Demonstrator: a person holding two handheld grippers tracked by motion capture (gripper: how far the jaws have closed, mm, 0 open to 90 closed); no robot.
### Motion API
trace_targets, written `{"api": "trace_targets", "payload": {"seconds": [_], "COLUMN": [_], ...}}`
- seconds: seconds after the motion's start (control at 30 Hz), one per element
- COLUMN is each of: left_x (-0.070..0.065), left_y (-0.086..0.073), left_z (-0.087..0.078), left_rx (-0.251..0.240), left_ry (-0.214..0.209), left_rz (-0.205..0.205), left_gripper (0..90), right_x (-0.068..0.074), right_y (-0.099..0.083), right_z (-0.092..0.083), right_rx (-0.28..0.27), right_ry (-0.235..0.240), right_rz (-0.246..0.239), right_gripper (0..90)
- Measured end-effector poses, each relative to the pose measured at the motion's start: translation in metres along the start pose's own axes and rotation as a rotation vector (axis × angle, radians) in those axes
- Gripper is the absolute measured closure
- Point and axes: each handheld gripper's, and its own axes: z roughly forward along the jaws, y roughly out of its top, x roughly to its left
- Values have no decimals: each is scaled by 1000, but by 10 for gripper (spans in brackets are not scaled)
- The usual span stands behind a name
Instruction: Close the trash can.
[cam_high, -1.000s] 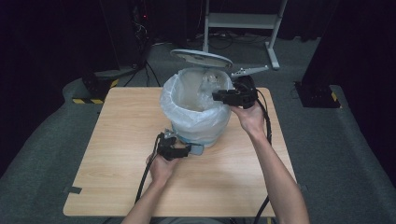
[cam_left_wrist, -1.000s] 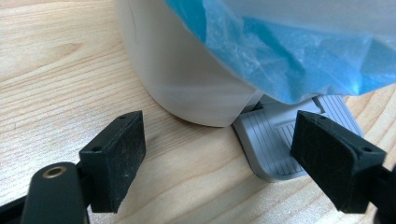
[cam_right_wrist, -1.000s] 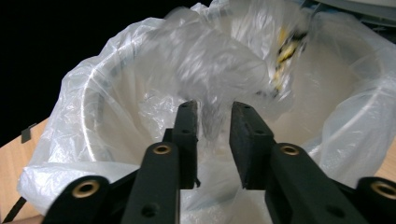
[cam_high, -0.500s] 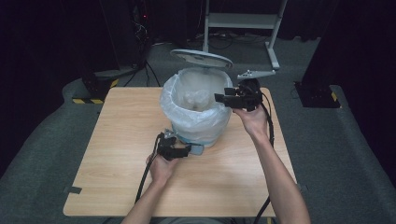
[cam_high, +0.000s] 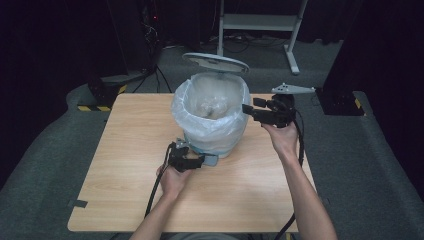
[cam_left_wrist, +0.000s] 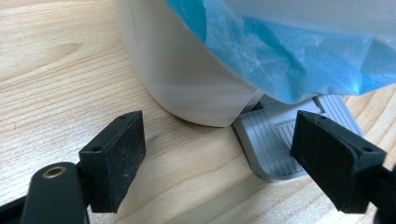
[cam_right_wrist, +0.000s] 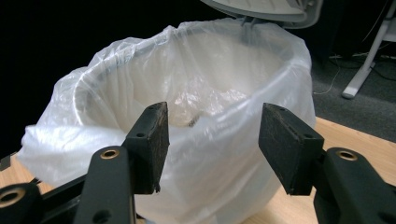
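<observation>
The left gripper (cam_high: 194, 162) is held low at the pedal (cam_left_wrist: 280, 140) of the pedal bin (cam_high: 212, 120), its jaws spread wide with nothing gripped; the lid (cam_high: 215, 62) is kept up. Should that gripper slip off, the lid could drop. At the bin's right, the right gripper (cam_high: 248, 111) has just been opened, nothing between its jaws; the liner (cam_right_wrist: 196, 121) could be snagged.

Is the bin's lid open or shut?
Open: the lid stands raised behind the bin, whose bag-lined mouth is exposed.
</observation>
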Motion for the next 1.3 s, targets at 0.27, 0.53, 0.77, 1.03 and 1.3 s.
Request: {"api": "trace_targets", "payload": {"seconds": [0.27,0.53,0.77,1.03,1.3], "left_x": [0,0,0,-2,-3], "left_y": [0,0,0,0,0], "left_z": [0,0,0,0,0], "left_rx": [2,0,2,-1,-2], "left_ry": [1,1,2,11,12], "left_rz": [2,-1,3,-5,-8], "left_gripper": [178,178,178,178,178], "right_x": [-5,-8,-12,-16,-18], "right_y": [-24,-47,-73,-101,-132], "right_z": [-14,-22,-26,-26,-20], "right_rx": [-32,-42,-41,-25,-8], "right_ry": [-17,-33,-43,-51,-84], "right_rz": [15,40,70,113,141], "right_gripper": [429,427,427,425,424]}}
